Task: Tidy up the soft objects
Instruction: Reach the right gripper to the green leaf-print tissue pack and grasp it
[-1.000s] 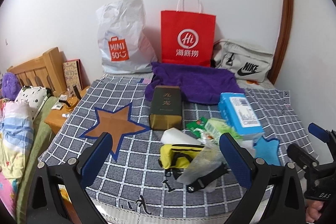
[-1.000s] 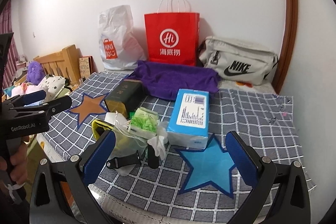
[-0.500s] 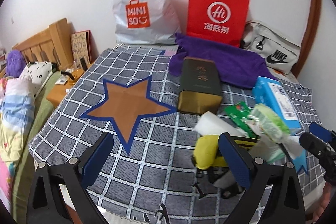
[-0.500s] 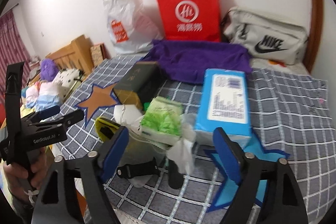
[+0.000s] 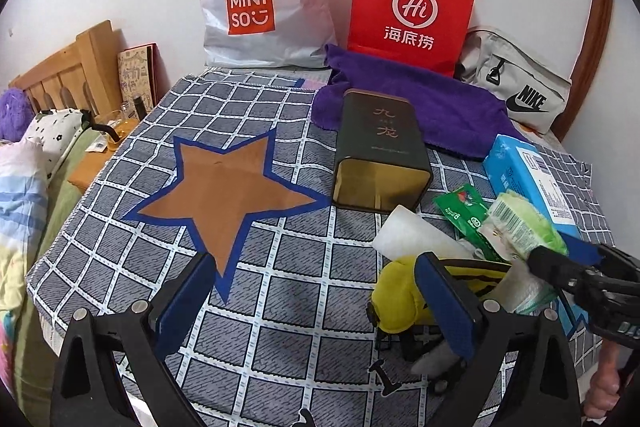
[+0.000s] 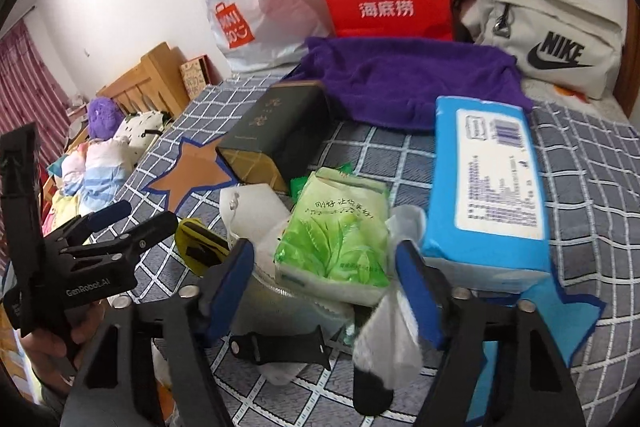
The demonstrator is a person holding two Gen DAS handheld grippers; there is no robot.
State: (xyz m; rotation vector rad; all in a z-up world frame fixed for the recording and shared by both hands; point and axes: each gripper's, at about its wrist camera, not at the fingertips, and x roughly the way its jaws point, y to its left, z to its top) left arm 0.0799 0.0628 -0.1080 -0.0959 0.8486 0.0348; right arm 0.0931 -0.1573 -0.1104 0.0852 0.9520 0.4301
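Left gripper: black plastic frame, triangular cut-outs, silver screws at finger bases, flat blue pads on inner faces. White "GenRobot.AI" lettering seen on its body in right wrist view. Right gripper: same black frame, silver screws, blue pads. Bare skin of hand glimpsed behind handle.
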